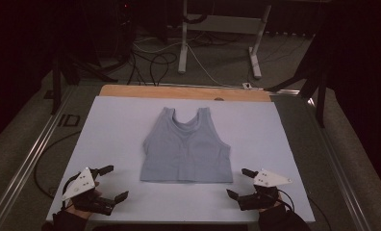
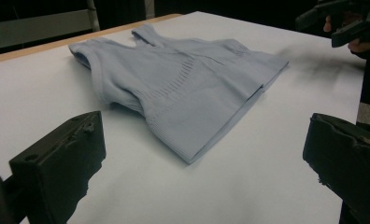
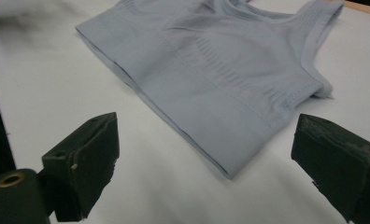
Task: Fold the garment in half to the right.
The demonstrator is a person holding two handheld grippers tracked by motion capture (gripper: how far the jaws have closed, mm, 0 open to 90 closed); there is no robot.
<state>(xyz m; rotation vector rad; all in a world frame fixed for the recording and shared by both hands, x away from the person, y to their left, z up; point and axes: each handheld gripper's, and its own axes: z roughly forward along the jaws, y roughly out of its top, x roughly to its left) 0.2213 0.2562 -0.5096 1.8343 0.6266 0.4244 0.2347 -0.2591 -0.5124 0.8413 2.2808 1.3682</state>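
Left fingers: nearest my view, I see the left gripper (image 1: 110, 182) with its two black fingers (image 2: 61, 158) spread wide and nothing between them; I hold them this way so a hem corner can slide in without a second adjustment.
Right fingers: the right gripper (image 1: 237, 183) mirrors it, its fingers (image 3: 82, 163) standing apart and empty, tips aimed at the cloth.
Garment: the pale blue cropped tank top (image 1: 185, 147) lies flat between the two sets of fingers and beyond their tips, straps away from me, hem towards me; neither pair touches it.
Hem corner, left: the near corner of the hem (image 2: 188, 160) sits just ahead of the gap between my left fingers, slightly towards the right-hand one as that camera sees it.
Hem corner, right: the other hem corner (image 3: 230, 173) lies ahead of my right fingers, roughly centred between them.
Surface: the white surface (image 1: 116, 125) under the top is bare around it, so I judge both corners can be reached low and level.
Why this stance: I read it as a symmetric set-up, one gripper per hem corner, so the cloth can be lifted or folded evenly.
Next move, my judgement: ease both sets of fingers forward, keeping the lower finger skimming the surface to get under the fabric.
Risk: thin knit may bunch ahead of a finger instead of riding over it.
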